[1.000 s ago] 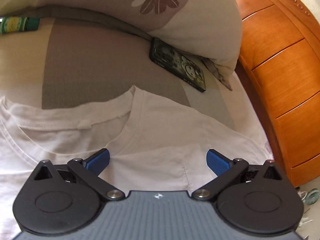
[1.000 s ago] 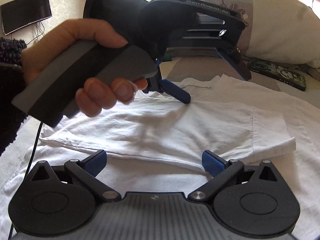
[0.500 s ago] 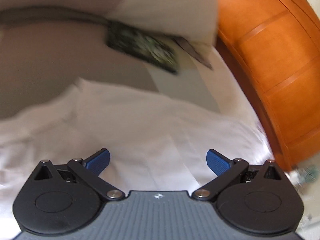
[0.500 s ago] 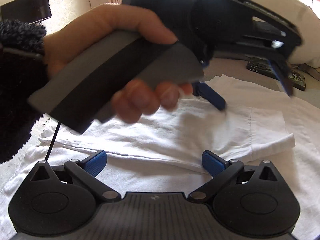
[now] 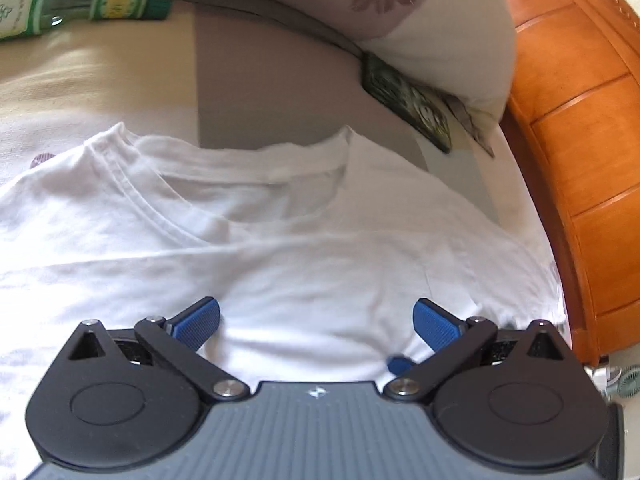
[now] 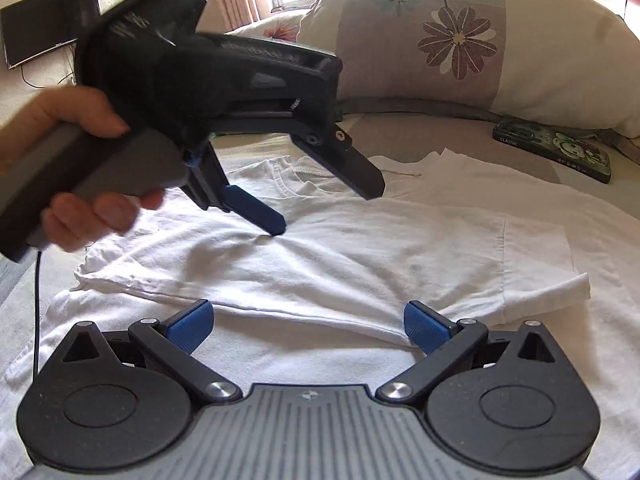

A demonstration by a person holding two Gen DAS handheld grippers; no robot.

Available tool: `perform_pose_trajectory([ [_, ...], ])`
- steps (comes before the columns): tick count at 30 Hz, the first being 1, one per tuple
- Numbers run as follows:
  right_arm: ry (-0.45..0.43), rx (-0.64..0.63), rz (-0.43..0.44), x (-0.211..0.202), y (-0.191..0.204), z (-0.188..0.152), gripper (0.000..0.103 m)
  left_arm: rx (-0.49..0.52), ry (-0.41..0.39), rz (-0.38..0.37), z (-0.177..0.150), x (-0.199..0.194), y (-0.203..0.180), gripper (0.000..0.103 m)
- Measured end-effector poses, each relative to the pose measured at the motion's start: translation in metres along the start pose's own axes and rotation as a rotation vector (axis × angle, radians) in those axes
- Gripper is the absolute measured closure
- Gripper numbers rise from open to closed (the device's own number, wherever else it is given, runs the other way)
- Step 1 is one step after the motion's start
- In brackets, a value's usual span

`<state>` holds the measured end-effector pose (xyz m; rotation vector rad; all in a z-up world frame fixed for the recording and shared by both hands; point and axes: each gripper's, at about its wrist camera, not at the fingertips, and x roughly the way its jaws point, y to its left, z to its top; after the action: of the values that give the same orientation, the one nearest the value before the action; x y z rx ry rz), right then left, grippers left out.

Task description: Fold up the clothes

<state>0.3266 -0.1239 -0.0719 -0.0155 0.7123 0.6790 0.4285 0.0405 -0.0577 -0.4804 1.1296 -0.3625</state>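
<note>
A white T-shirt lies on the bed with its collar toward the pillows. In the right wrist view the shirt has one side folded over, with a sleeve end at the right. My left gripper is open and empty, just above the chest of the shirt. In the right wrist view it is hand-held over the shirt below the collar, one blue fingertip touching the cloth. My right gripper is open and empty over the folded edge nearer the hem.
A flowered pillow and a dark patterned flat case lie beyond the collar. A green and white bottle lies at far left. An orange wooden headboard runs along the right. A wall TV hangs at far left.
My left gripper swung toward the shoulder by the headboard and came back left; it now sits over the chest, below the collar. My right gripper has stayed put. Both stayed open.
</note>
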Motion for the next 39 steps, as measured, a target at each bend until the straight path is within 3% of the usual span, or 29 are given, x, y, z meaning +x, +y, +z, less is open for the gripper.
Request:
perform_pose_trajectory([
  [4,-0.004,0.006,0.005,0.002,-0.002,-0.001,0.0,-0.062,-0.072,0.03,0.013,-0.006,0.007,0.001],
  [8,-0.004,0.009,0.008,0.002,-0.002,0.0,0.0,-0.003,-0.104,0.038,-0.003,-0.034,0.003,0.001],
  [15,0.0,0.007,0.006,0.002,-0.001,0.001,0.0,0.081,-0.173,0.115,-0.078,-0.069,0.022,0.001],
  [18,0.0,0.009,0.008,0.002,-0.002,0.002,0.0,0.028,-0.203,0.101,-0.113,-0.072,0.04,0.001],
  [19,0.0,0.01,0.009,0.002,-0.002,0.002,0.0,0.036,-0.244,0.084,-0.126,-0.078,0.042,0.001],
  [22,0.0,0.008,0.005,0.002,-0.001,0.002,0.0,0.042,-0.267,0.089,-0.147,-0.092,0.04,0.001],
  [28,0.004,-0.009,-0.008,0.004,0.002,0.002,0.0,0.089,-0.337,0.135,-0.136,-0.104,0.035,0.001],
  [32,0.001,0.006,0.005,0.003,-0.001,0.002,0.0,-0.008,-0.298,0.168,-0.119,-0.097,0.062,0.001],
  [36,0.004,0.007,0.004,0.003,-0.001,0.003,0.0,-0.152,-0.33,0.072,-0.111,-0.111,0.1,0.001],
  [39,0.004,0.002,0.002,0.004,-0.001,0.002,0.0,-0.224,-0.365,0.07,-0.113,-0.121,0.113,0.001],
])
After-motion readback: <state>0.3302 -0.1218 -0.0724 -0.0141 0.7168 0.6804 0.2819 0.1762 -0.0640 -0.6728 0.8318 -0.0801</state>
